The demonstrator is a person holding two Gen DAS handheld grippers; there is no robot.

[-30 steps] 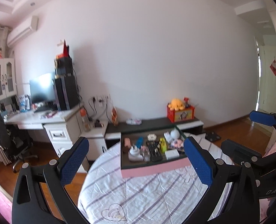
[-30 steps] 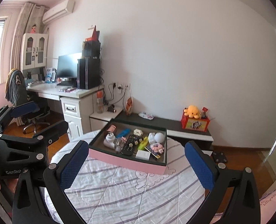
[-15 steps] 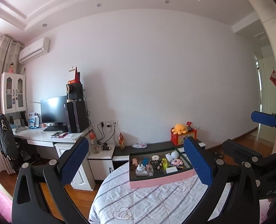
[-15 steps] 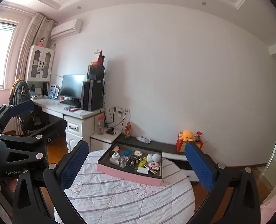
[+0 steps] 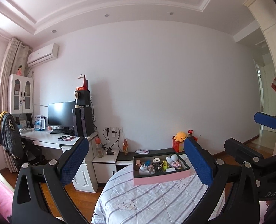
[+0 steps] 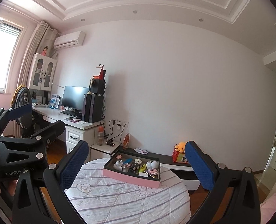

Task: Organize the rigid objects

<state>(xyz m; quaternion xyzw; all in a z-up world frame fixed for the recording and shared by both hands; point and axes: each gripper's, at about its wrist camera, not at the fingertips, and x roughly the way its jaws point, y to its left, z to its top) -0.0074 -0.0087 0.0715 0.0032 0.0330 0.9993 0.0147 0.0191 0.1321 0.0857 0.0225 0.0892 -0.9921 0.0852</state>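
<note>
Both tongs have pulled back and tilted up over last second; tray (image 5: 161,177) now small, well ahead and below. Left tongs (image 5: 136,163) spread, empty; right tongs (image 6: 136,163) likewise. Likely retreat or pause. Tray: pink rigid box, dark inside, small hard items within, on quilted striped bedspread (image 6: 119,196).

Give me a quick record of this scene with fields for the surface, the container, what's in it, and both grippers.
surface: round table under a striped quilted cover
container: pink-sided tray with a dark inside, on the table's far part
contents: many small items, among them a black remote and a white bottle
left gripper: open, empty, above the table, short of the tray
right gripper: open, empty, also short of the tray
</note>
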